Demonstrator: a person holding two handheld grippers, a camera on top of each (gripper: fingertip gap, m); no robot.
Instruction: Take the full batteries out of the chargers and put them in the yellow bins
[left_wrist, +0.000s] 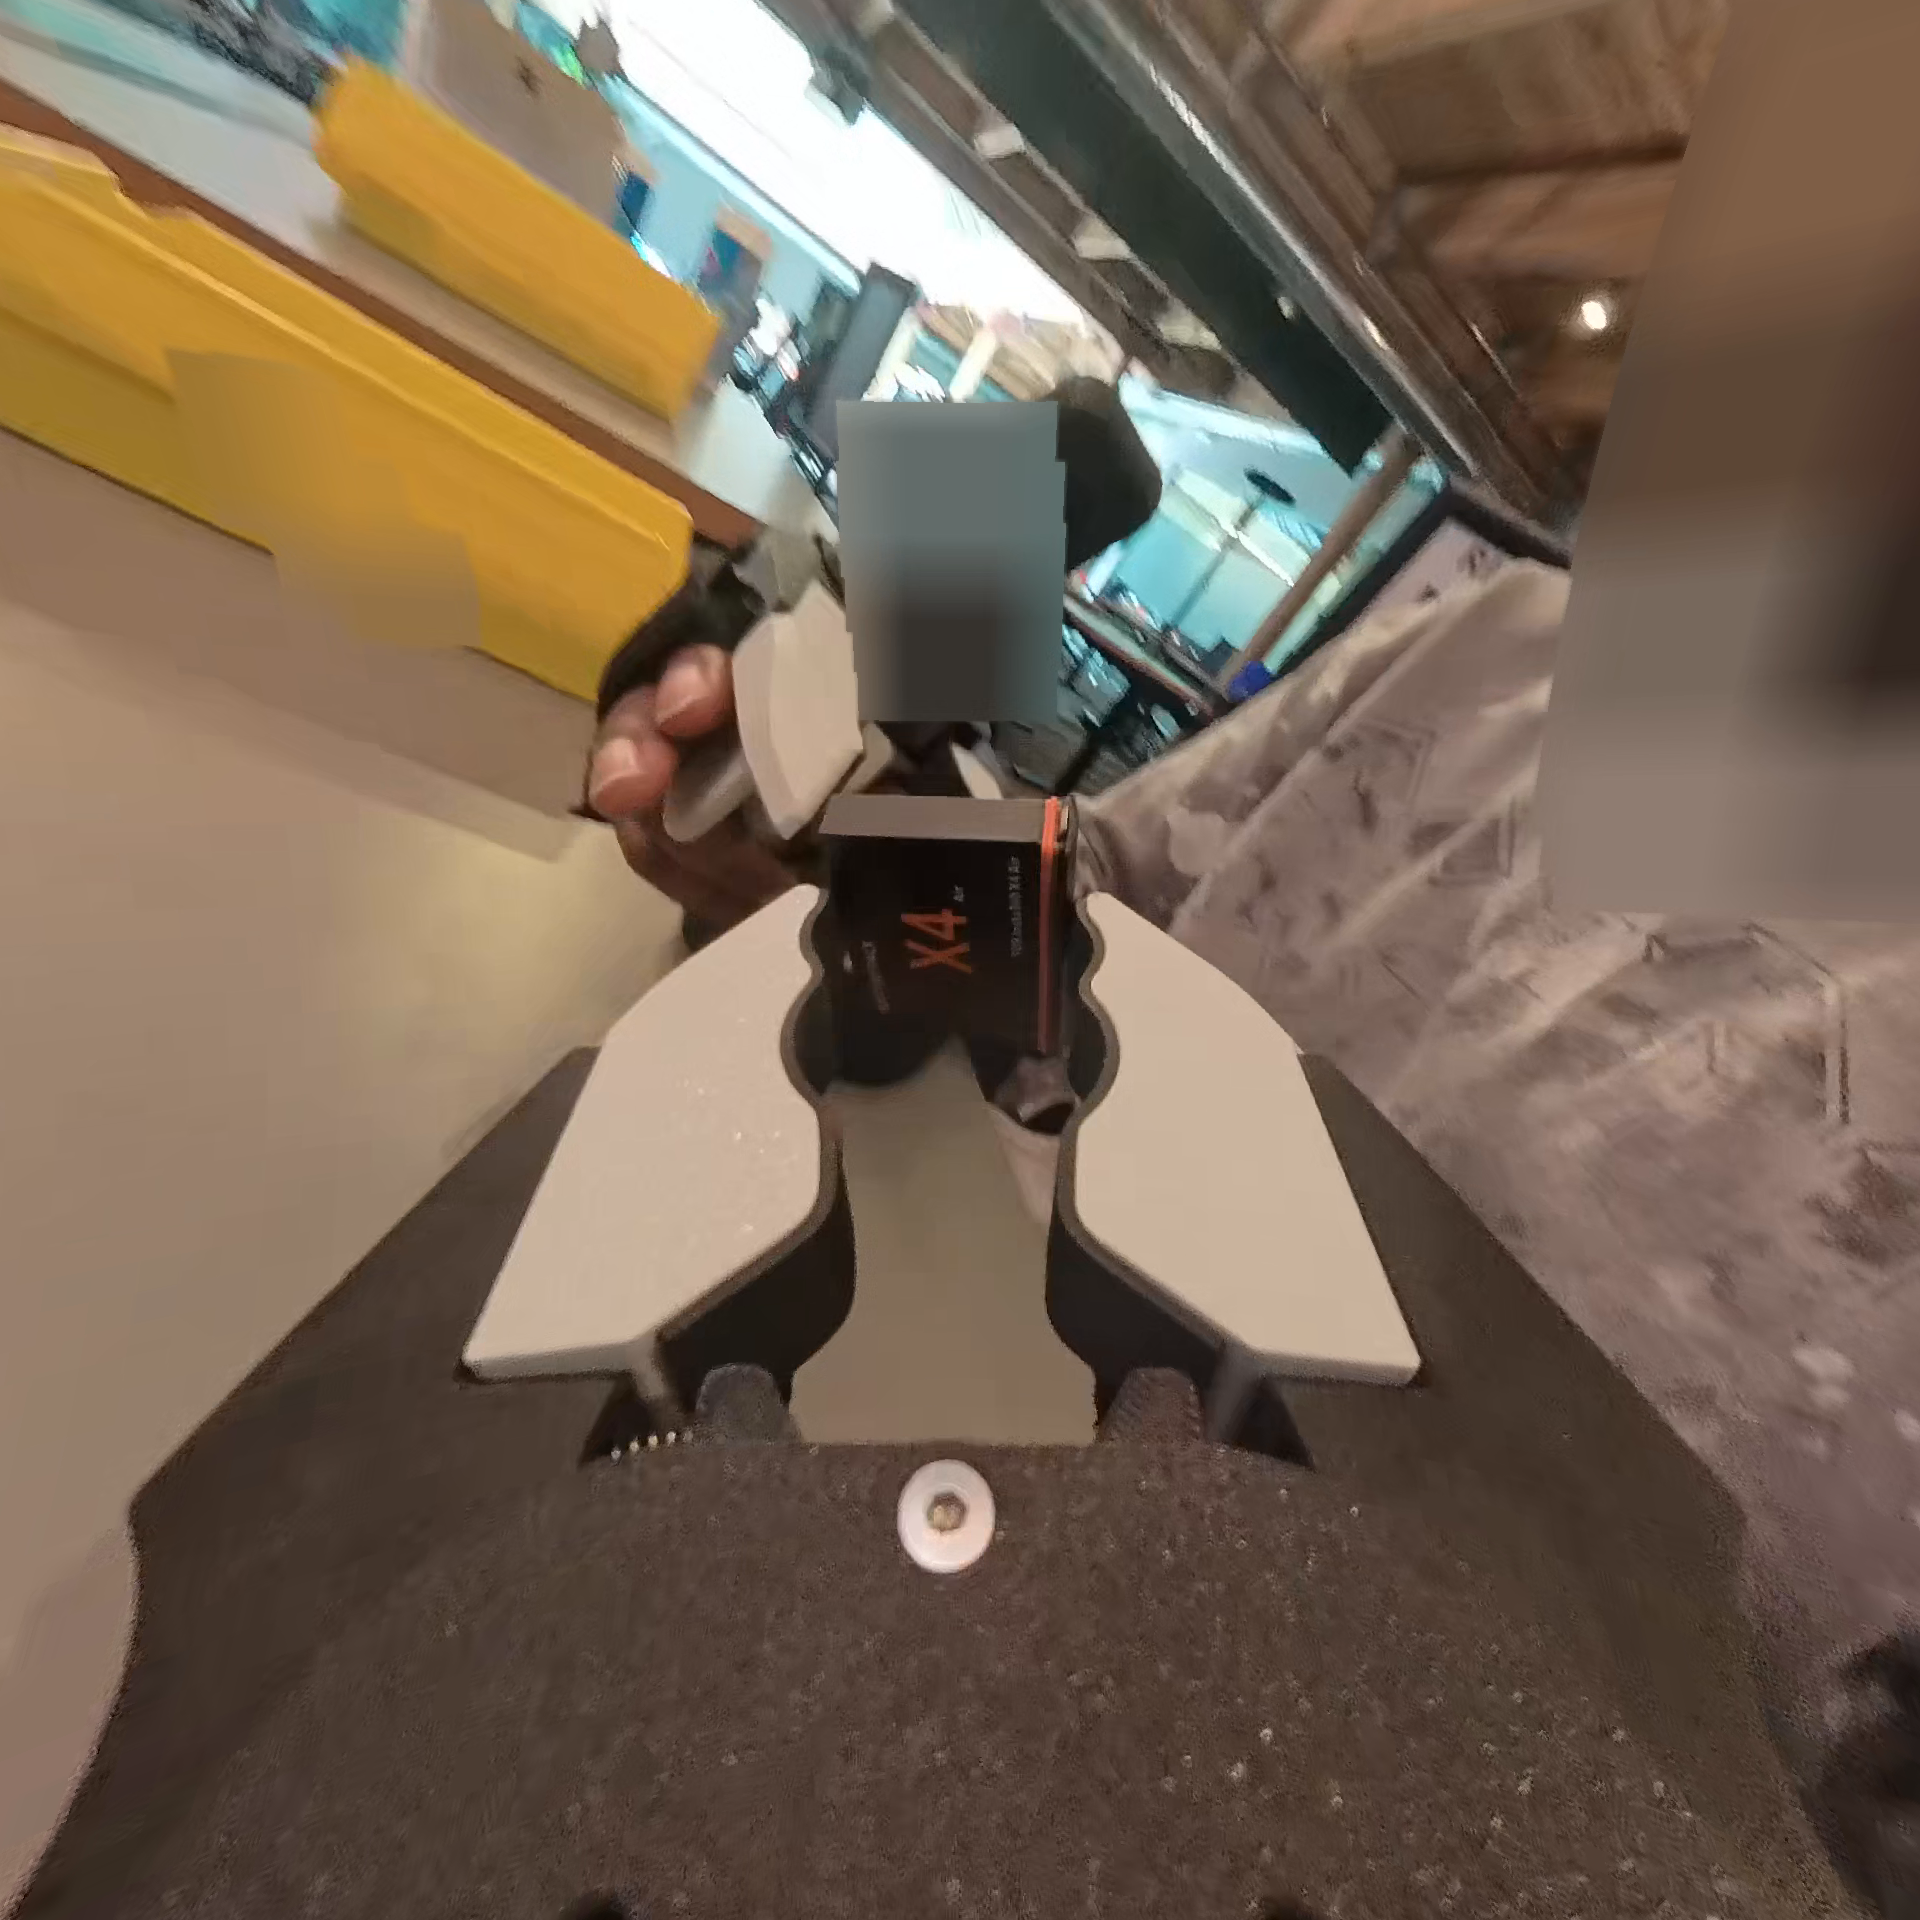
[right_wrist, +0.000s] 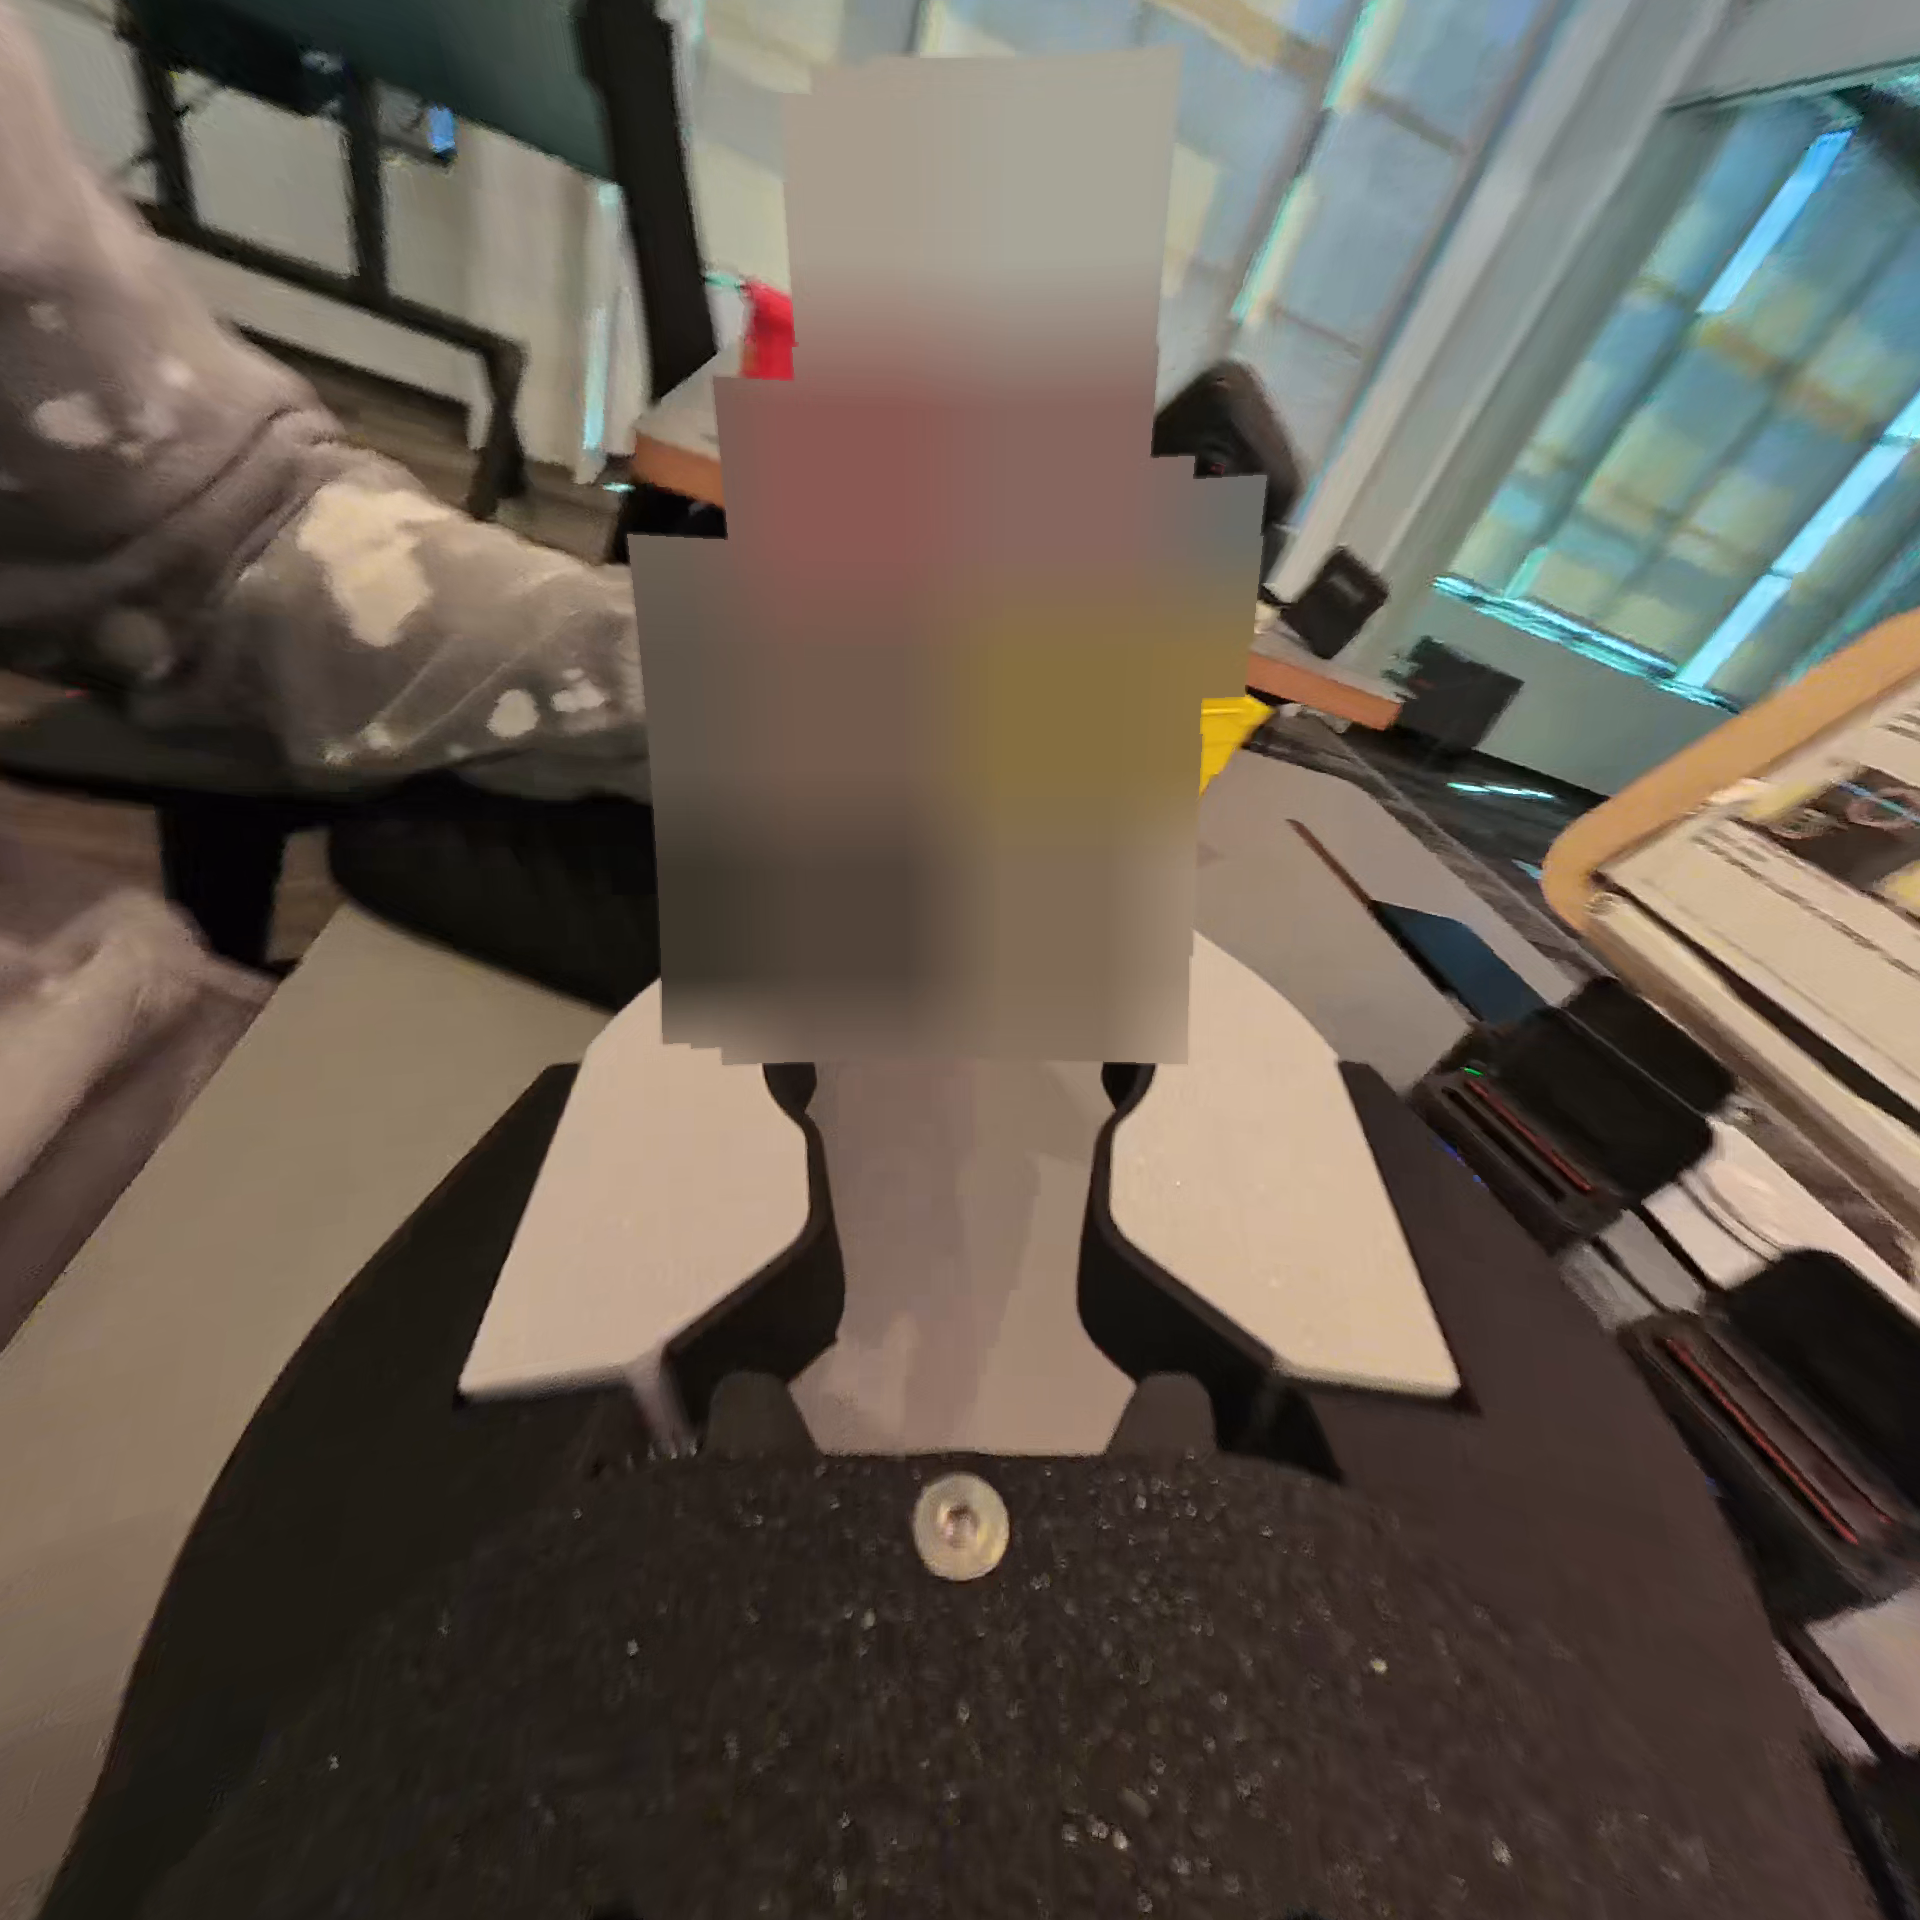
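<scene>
My left gripper (left_wrist: 948, 935) is shut on a black battery (left_wrist: 935, 831) with an orange stripe and holds it up off the table. Two yellow bins (left_wrist: 416, 468) (left_wrist: 520, 229) stand on the table to its upper left. The right gripper's grey fingers (left_wrist: 774, 717), held by a hand (left_wrist: 644, 748), show just beyond the battery. In the right wrist view my right gripper (right_wrist: 956, 1081) has its fingertips covered by a mosaic patch. Black chargers (right_wrist: 1558, 1143) (right_wrist: 1787, 1455) holding red-striped batteries sit at its right.
A pale table top (left_wrist: 260, 987) runs under the bins. A person's grey patterned sleeve (left_wrist: 1455, 883) fills the right of the left wrist view. A wood-framed stack of papers (right_wrist: 1766, 831) lies behind the chargers. A corner of a yellow bin (right_wrist: 1231, 732) shows past the patch. My two grippers' fingertips are within a few centimetres of each other.
</scene>
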